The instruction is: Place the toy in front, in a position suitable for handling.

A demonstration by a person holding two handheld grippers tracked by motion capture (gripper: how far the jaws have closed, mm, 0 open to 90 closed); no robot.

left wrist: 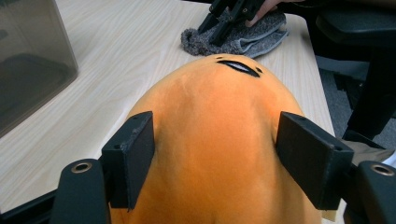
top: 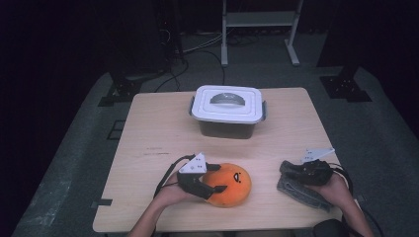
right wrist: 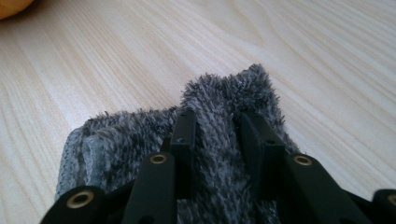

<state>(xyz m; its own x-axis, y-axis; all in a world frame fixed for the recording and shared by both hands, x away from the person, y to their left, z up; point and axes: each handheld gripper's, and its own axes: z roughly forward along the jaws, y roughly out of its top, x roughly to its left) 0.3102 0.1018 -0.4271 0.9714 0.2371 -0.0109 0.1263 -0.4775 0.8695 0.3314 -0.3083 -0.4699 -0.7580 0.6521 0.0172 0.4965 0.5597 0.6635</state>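
Note:
An orange plush toy point(top: 233, 186) with a small black face lies at the front middle of the wooden table point(top: 163, 128). My left gripper point(top: 218, 178) comes at it from the left, its jaws on both flanks of the orange plush toy point(left wrist: 215, 93), pads pressed into the fabric. At the front right lies a grey fuzzy cloth point(top: 299, 192). My right gripper point(top: 290, 170) rests on its left end. In the right gripper view the right gripper point(right wrist: 217, 122) pinches a raised fold of the grey fuzzy cloth point(right wrist: 121, 135) between its narrow jaws.
A dark plastic box with a white lid and grey handle point(top: 227, 111) stands at the back middle of the table; its wall point(left wrist: 28, 60) shows to the left of the plush. Grey floor surrounds the table, with stands and cables behind.

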